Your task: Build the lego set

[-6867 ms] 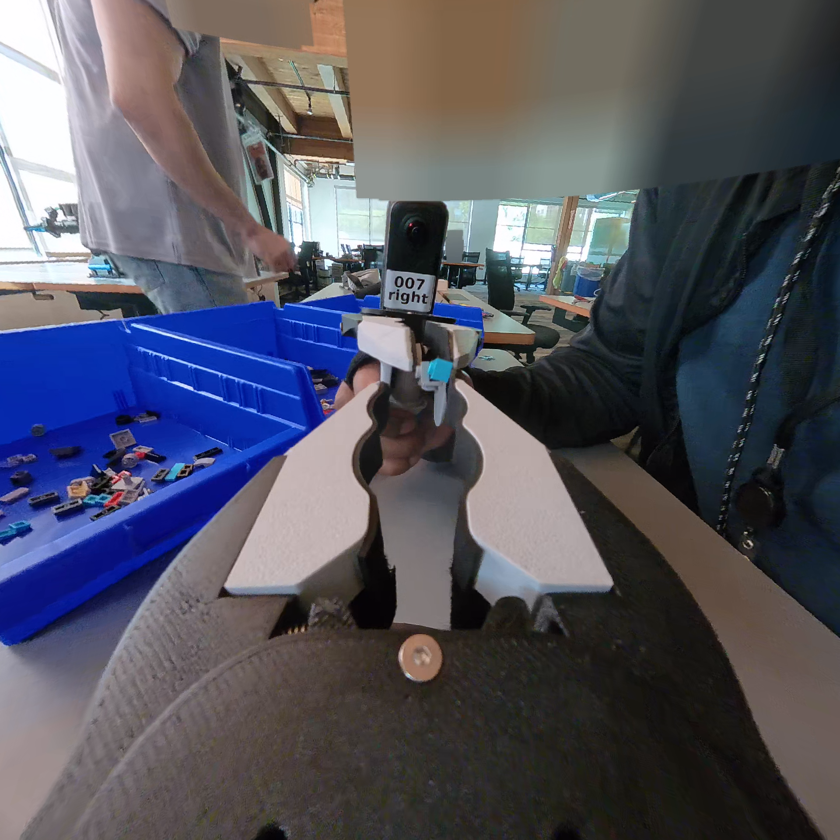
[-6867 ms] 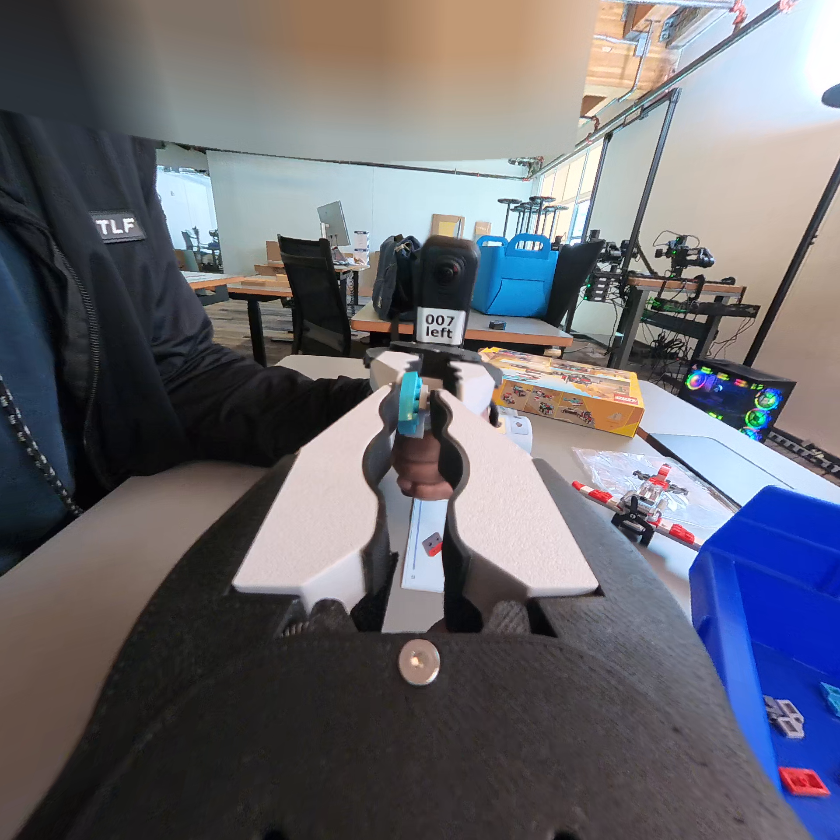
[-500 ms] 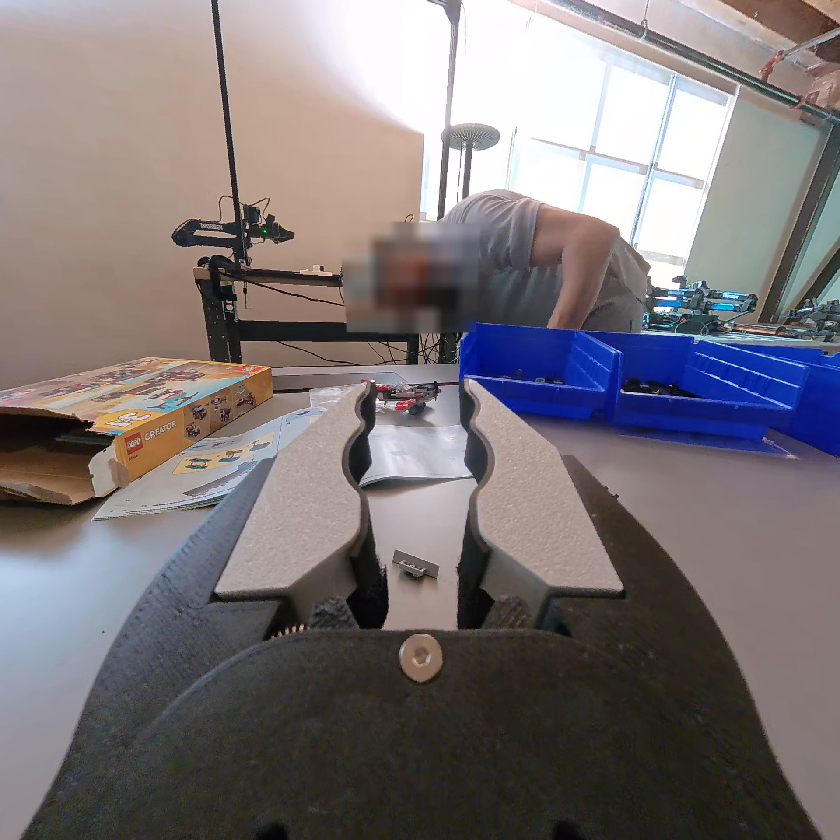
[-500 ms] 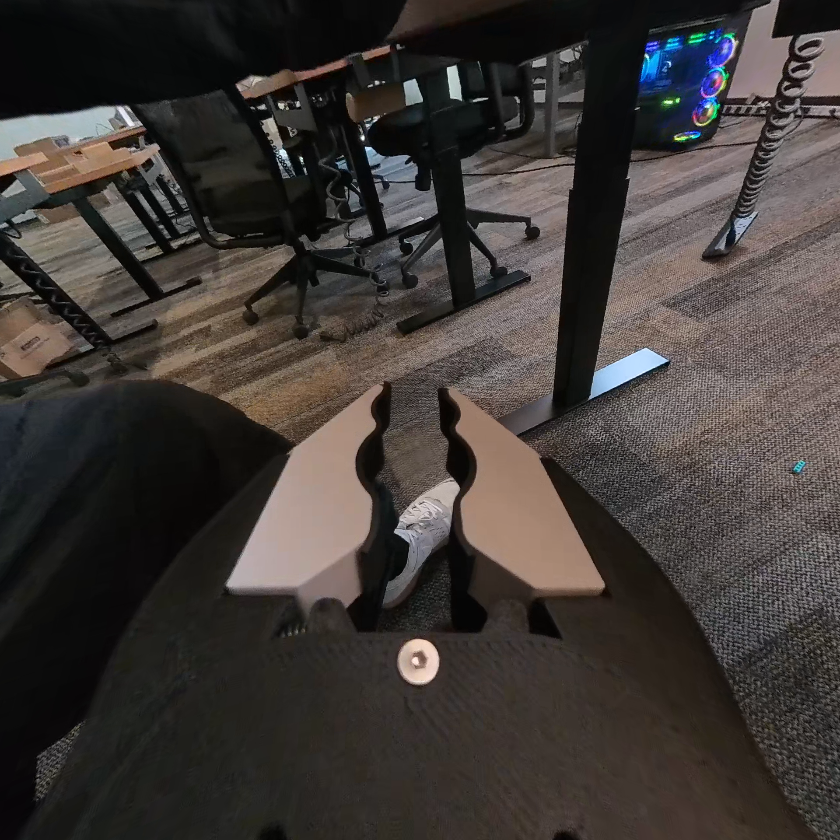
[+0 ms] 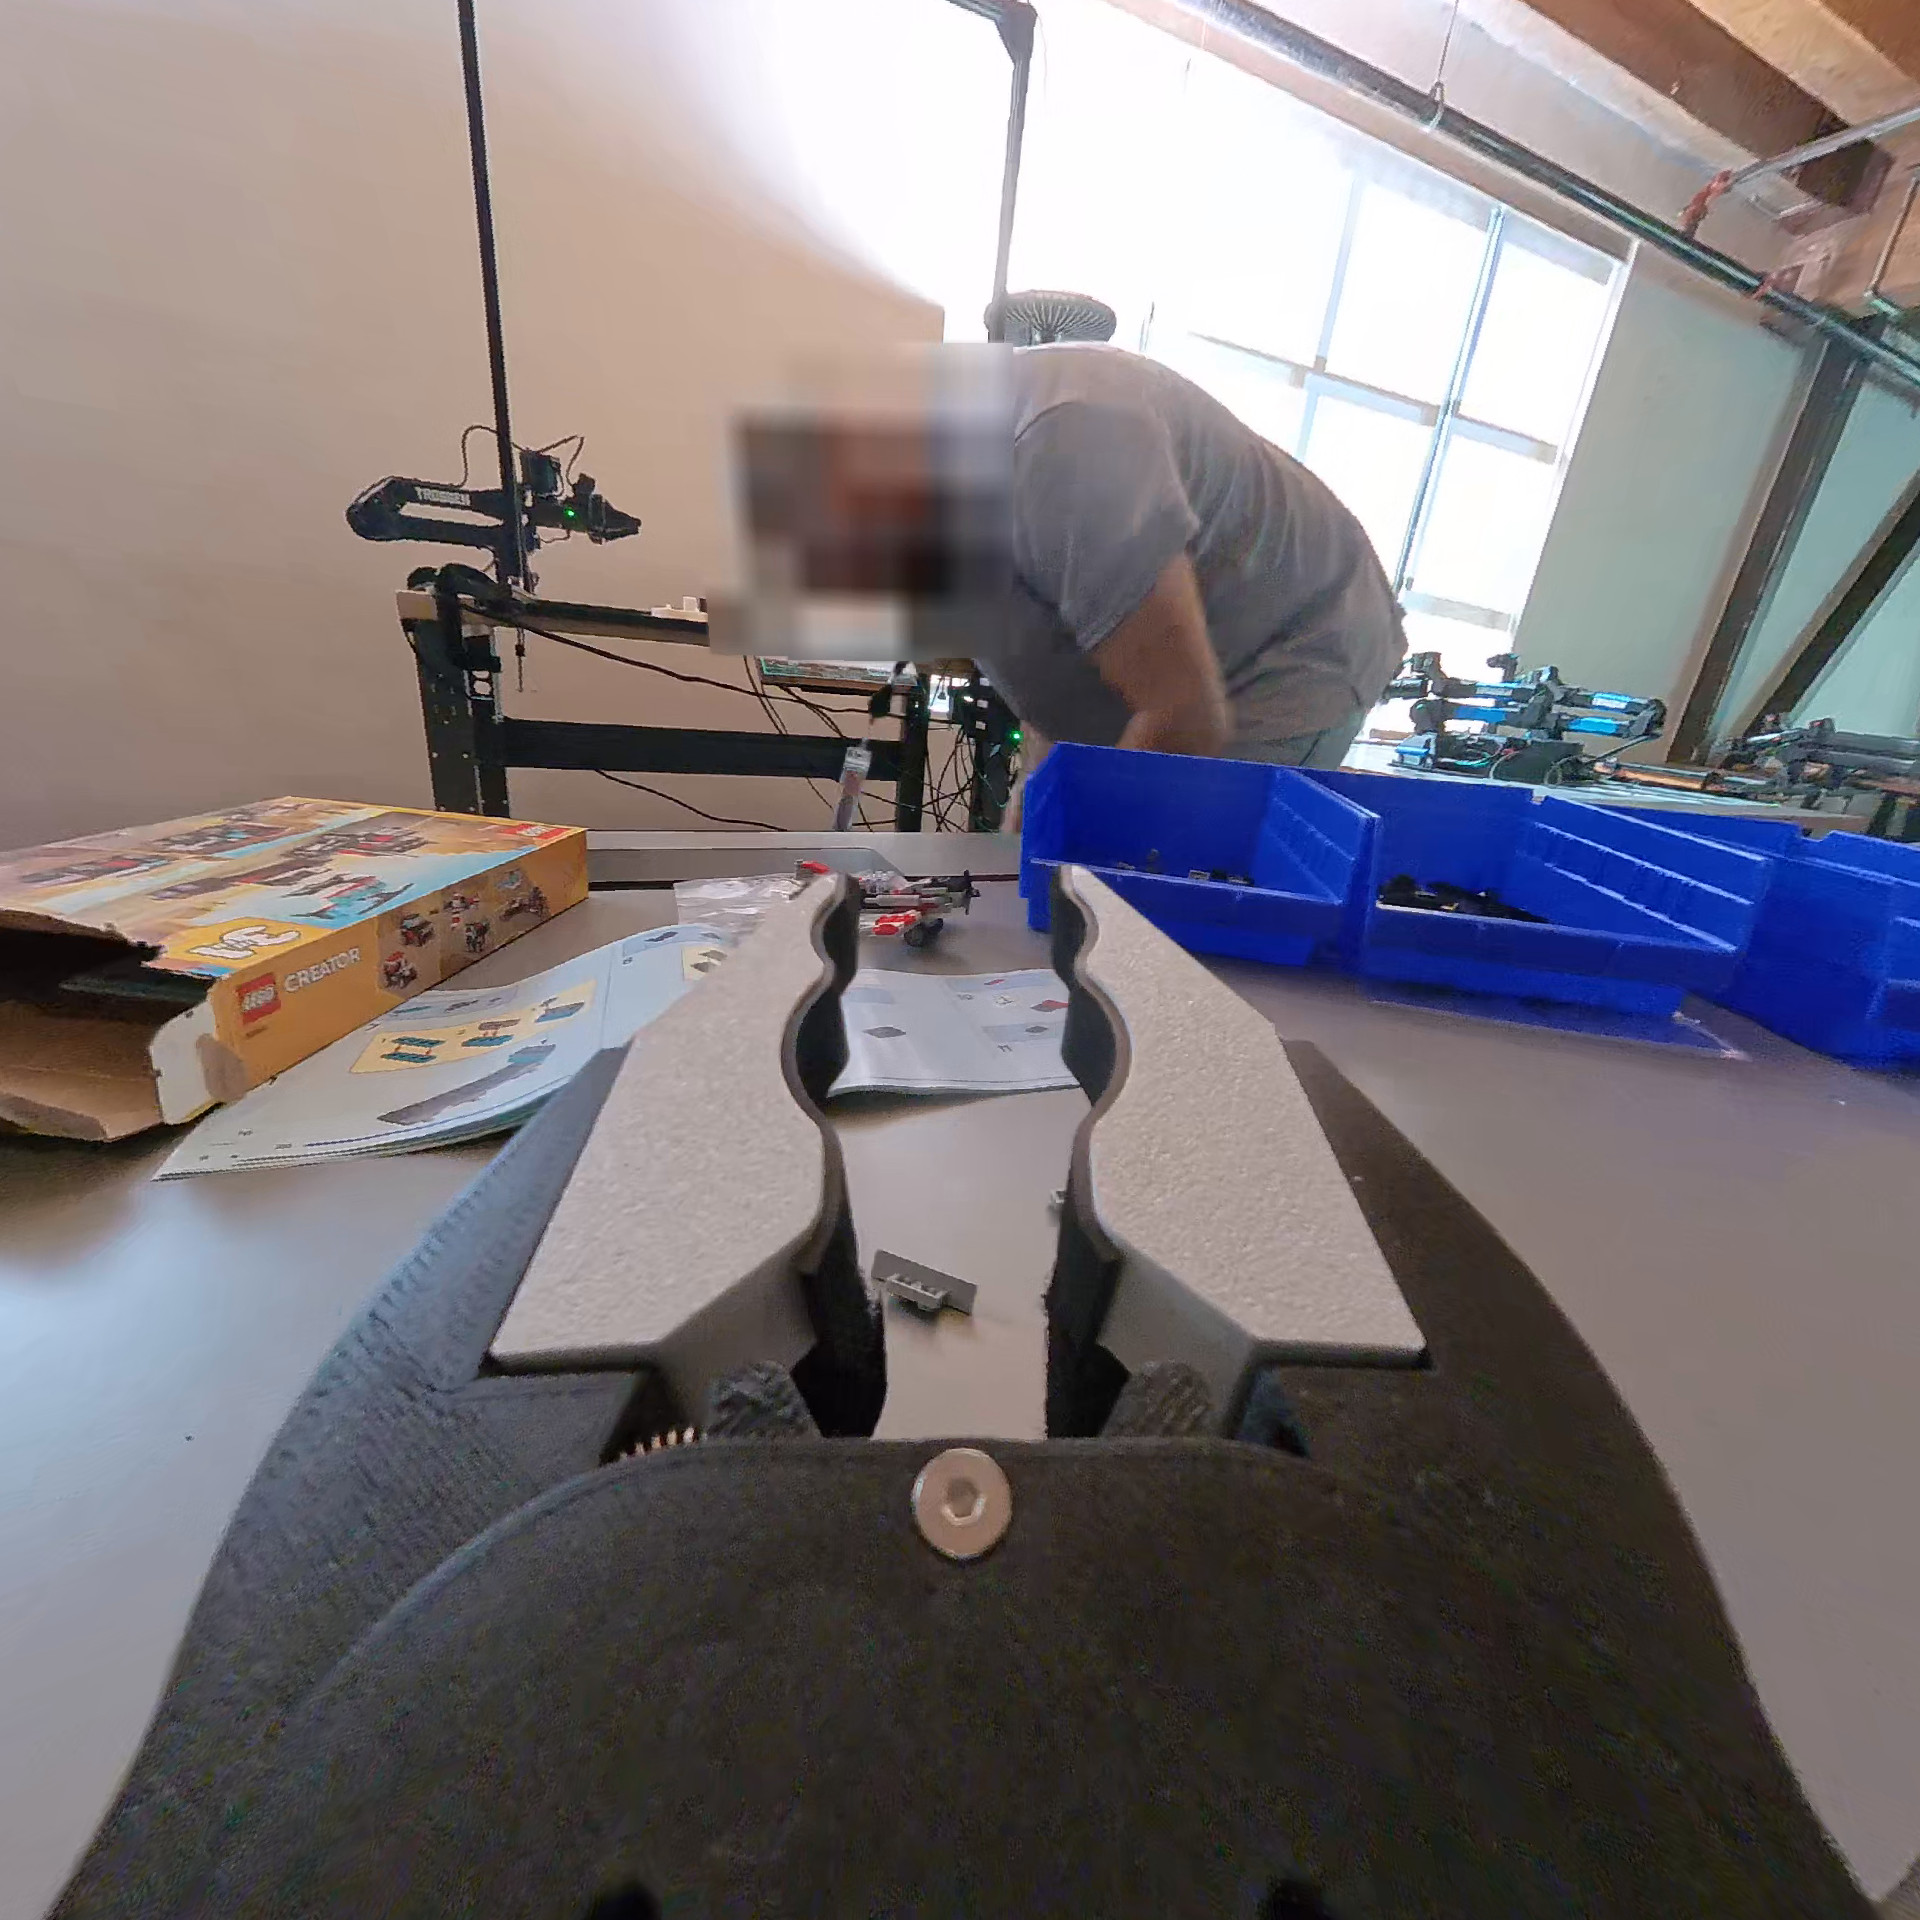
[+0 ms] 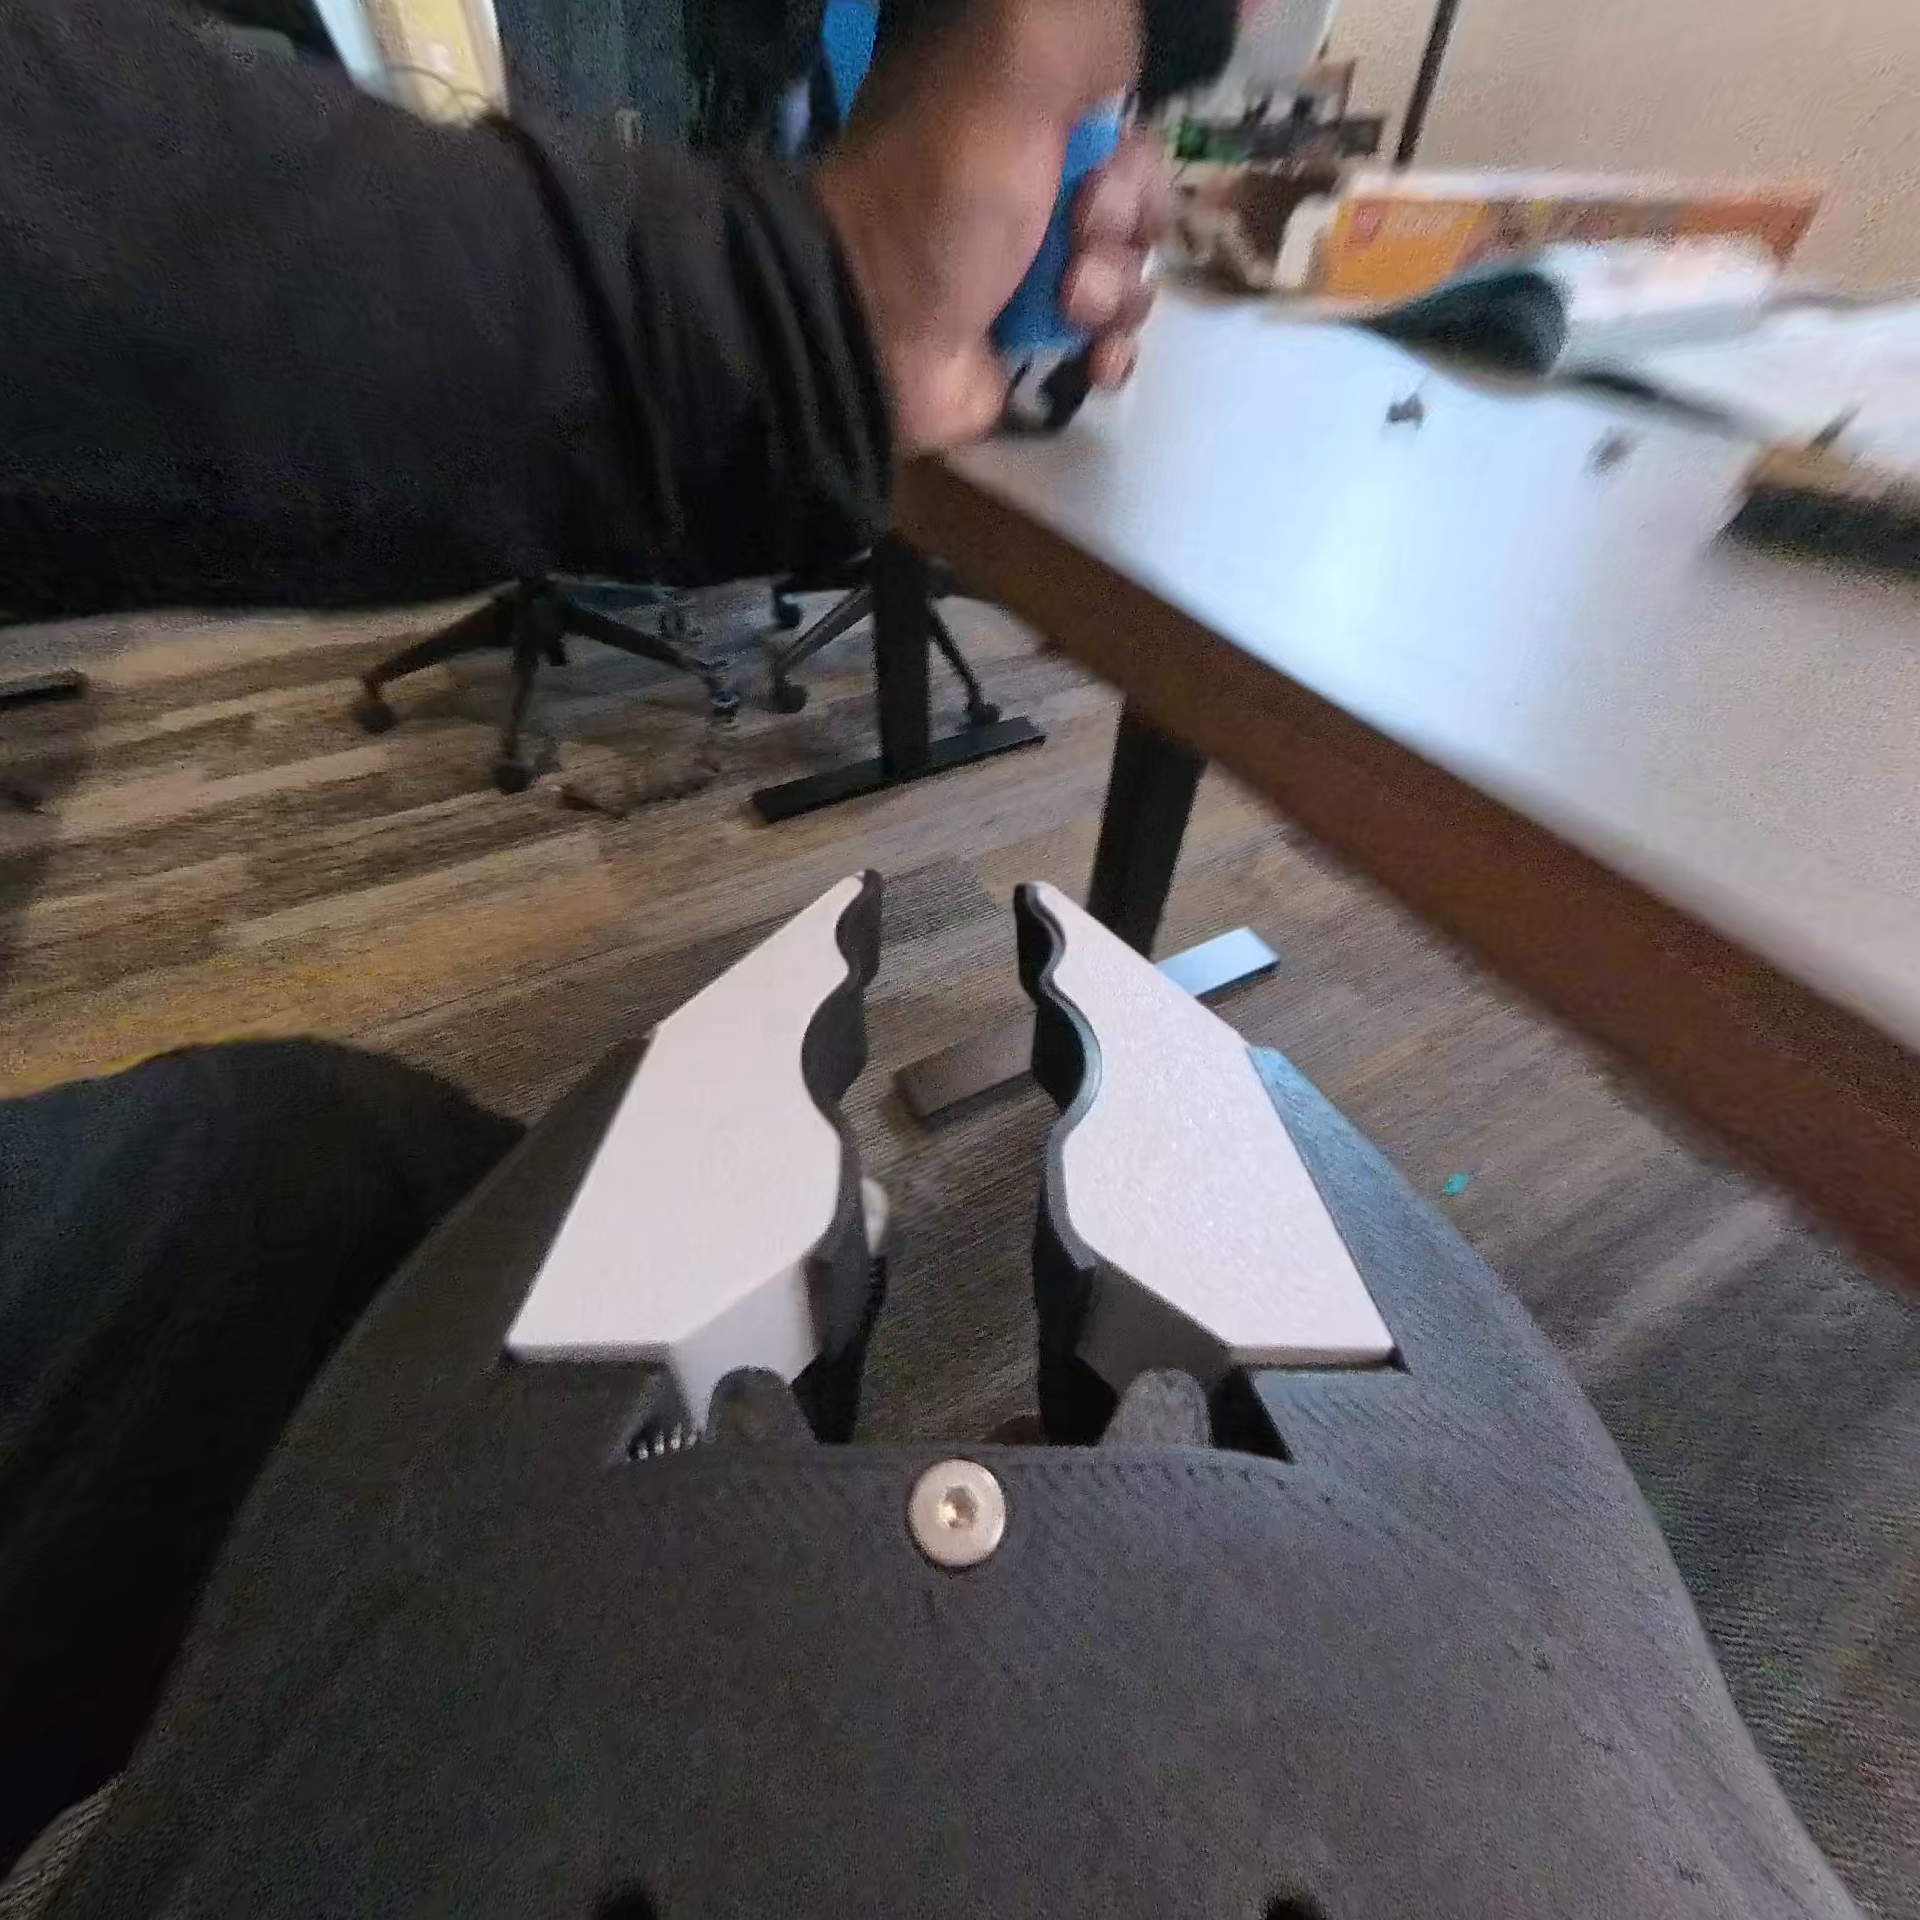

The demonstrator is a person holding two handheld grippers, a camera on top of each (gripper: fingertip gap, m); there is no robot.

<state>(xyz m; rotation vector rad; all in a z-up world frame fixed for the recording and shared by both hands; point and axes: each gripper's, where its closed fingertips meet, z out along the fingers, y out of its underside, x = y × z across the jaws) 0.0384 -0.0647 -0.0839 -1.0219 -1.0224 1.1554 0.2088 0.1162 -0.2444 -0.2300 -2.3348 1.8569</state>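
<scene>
Grey table point(image 5: 1558, 1195) bears blue bins point(image 5: 1507, 894); wood-look floor point(image 6: 416, 883) beneath.

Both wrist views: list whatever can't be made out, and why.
- Right wrist view: tabletop items smeared by motion blur.
- Right wrist view: teal speck on the carpet, too small to identify.
- Left wrist view: blue bins, walls hide most contents.
- Left wrist view: small model, partly behind the left gripper fingers.

left gripper point(image 5: 951, 904) jaws apart, grey brick point(image 5: 923, 1280) between

Gray table point(image 5: 1558, 1195) w/ box point(image 5: 312, 914), bins point(image 5: 1455, 894)
</scene>
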